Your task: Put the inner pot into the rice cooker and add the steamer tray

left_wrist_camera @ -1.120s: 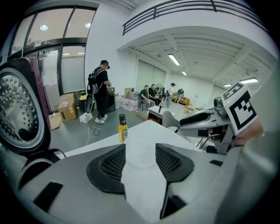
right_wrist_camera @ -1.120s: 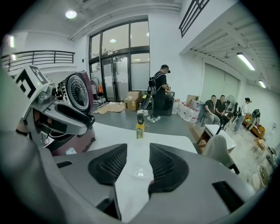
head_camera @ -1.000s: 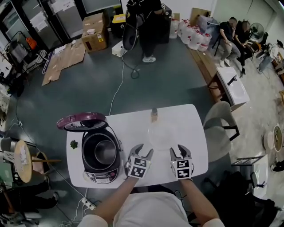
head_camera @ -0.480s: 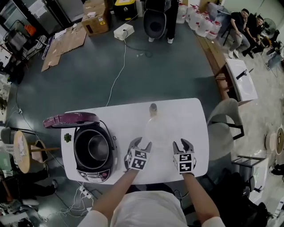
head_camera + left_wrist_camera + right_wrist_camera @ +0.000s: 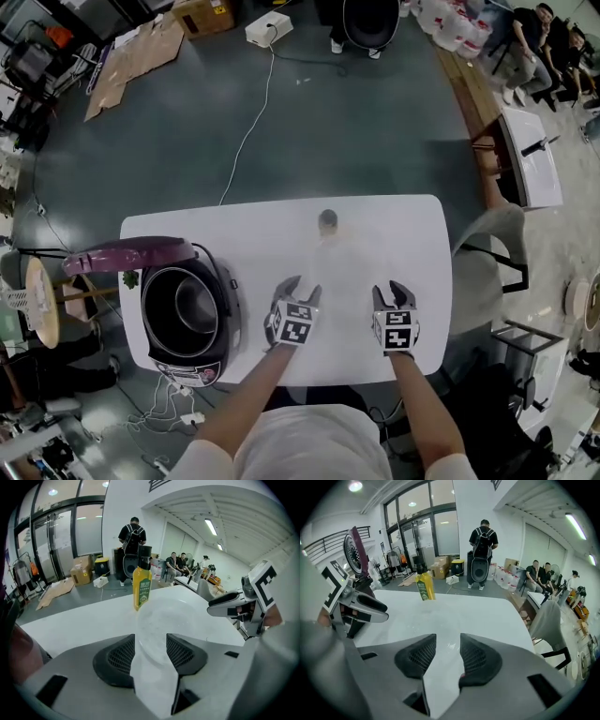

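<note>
A white table (image 5: 403,225) stands on a grey floor. At its left end sits the rice cooker (image 5: 184,330) with its purple lid (image 5: 131,253) swung up and open. The shiny inner pot (image 5: 192,305) is already inside the cooker body.

The clear steamer tray (image 5: 342,261) lies flat on the table near the middle, well apart from the cooker. A yellow bottle (image 5: 327,221) with a dark cap stands upright just behind it.

The left gripper (image 5: 300,287) is low over the table at the tray's near left side. Its jaws stand apart, and in the left gripper view the tray (image 5: 164,620) shows through the gap just ahead, with neither pad pressing on it.

The right gripper (image 5: 393,291) is at the tray's near right side. Its jaws are also apart, and only the table top shows between them. Each gripper is held by a bare forearm reaching in from the near edge of the table.

Beyond the table, a person with a backpack (image 5: 483,536) stands facing away beside a dark speaker.
</note>
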Action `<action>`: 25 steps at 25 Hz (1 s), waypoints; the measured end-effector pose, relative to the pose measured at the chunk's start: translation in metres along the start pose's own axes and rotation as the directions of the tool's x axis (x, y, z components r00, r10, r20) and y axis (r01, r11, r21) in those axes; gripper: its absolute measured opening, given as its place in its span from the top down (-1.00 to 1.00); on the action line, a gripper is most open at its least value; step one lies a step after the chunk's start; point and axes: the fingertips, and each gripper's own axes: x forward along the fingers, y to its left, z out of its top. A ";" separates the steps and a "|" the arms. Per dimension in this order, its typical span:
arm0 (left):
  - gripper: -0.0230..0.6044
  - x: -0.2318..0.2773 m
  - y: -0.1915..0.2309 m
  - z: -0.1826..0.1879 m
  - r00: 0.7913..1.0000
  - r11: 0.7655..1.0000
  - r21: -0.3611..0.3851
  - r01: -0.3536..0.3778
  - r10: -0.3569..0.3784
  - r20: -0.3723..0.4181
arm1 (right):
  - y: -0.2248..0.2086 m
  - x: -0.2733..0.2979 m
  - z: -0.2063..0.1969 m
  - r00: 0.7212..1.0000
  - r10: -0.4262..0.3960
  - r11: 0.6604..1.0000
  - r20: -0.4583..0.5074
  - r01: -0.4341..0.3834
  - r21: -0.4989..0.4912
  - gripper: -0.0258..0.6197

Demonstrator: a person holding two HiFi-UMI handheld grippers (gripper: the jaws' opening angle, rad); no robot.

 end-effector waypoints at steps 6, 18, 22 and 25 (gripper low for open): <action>0.21 0.028 0.007 -0.014 0.998 0.998 -0.057 -0.014 0.011 -0.055 | -0.013 0.031 -0.014 0.999 0.013 1.000 -0.053 -0.013 0.012 0.38; 0.31 0.053 0.005 -0.030 0.995 0.996 -0.086 -0.007 -0.002 -0.099 | -0.022 0.057 -0.030 0.996 -0.009 0.999 -0.091 0.013 0.045 0.46; 0.36 0.059 0.004 -0.031 0.994 0.994 -0.109 0.005 -0.017 -0.110 | -0.023 0.061 -0.030 0.995 -0.010 0.999 -0.096 0.014 0.044 0.49; 0.49 0.060 0.004 -0.030 0.995 0.992 -0.124 0.017 -0.030 -0.099 | -0.020 0.061 -0.030 0.995 -0.008 0.999 -0.095 0.012 0.040 0.57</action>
